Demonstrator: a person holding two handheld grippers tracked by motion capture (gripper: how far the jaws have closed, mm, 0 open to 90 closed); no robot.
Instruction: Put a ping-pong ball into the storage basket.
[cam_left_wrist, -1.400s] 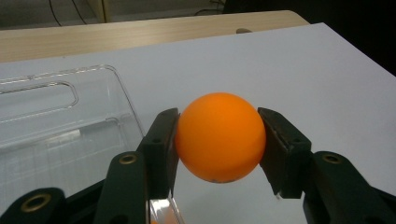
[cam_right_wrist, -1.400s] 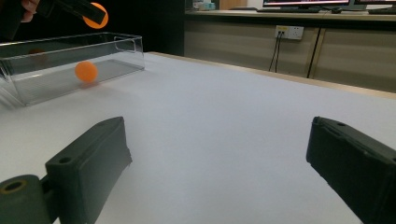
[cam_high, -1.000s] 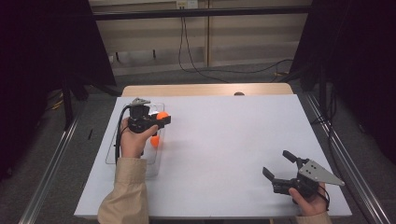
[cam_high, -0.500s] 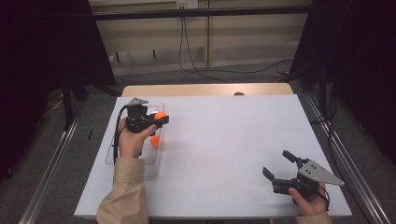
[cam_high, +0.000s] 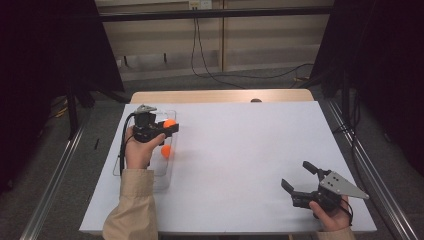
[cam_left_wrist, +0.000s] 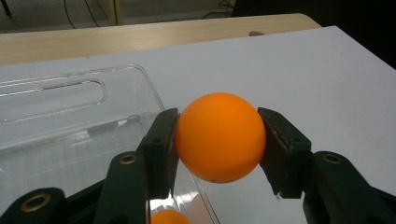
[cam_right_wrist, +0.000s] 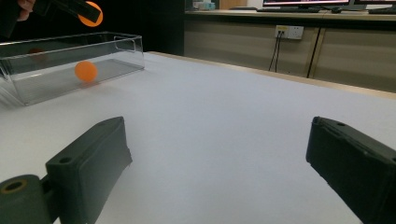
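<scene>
Orange ball (cam_left_wrist: 219, 136) sat pinched in the left gripper (cam_high: 167, 127) above the clear box (cam_left_wrist: 70, 140); right gripper (cam_high: 299, 177) spread, well apart

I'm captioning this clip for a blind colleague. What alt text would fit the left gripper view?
An orange ball is clamped between the two black jaws of the left gripper, above the edge of a clear plastic box. The box sits on a white table, and part of a second orange ball shows at the bottom, inside the box.
</scene>
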